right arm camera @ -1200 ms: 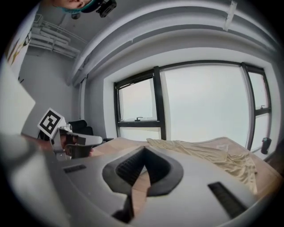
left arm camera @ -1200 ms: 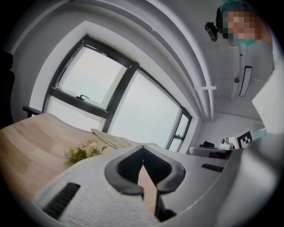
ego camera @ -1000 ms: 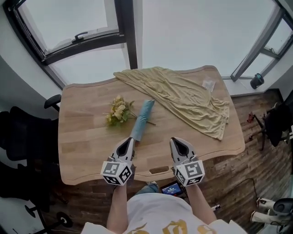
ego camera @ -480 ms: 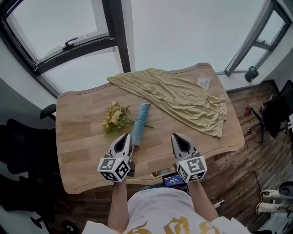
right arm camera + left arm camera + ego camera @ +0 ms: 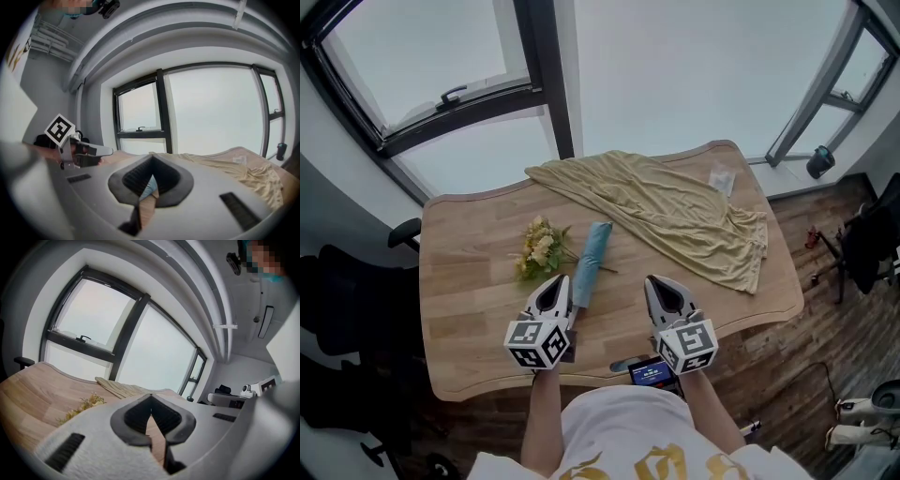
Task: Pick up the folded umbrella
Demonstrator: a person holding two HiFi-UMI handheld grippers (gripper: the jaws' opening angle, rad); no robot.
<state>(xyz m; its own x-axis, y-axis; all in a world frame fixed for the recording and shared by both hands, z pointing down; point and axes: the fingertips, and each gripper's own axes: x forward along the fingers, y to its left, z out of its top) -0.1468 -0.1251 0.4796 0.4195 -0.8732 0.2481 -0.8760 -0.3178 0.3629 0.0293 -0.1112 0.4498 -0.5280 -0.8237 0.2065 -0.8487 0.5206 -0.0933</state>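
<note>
Two forearms reach out from the bottom of the head view, one hand-held tool in each hand, side by side over the near edge of the light wooden table (image 5: 469,281). Both tools point away from the person across the top, noses dipped slightly.

Left gripper (image 5: 556,284): jaws pressed together to a point, nothing between them. Its marker cube sits at the rear over the hand, which we cannot see well.

Right gripper (image 5: 662,283): jaws likewise closed tip to tip and empty in its own view. It is level with the left one and well apart from it.

The folded light-blue umbrella (image 5: 591,262) lies flat on the table, lengthwise away from the person, far end leaning a little right. Its near end is just beside the left gripper's tip, on that tip's right. We see no contact. Through the gap behind the right gripper's closed jaws we catch a patch of the same blue.

A small bunch of pale yellow flowers (image 5: 539,248) lies just left of the umbrella. A thin stem shows on the umbrella's other side.

A crumpled olive-yellow cloth (image 5: 675,211) spreads over the far right of the table, apart from the umbrella.
</note>
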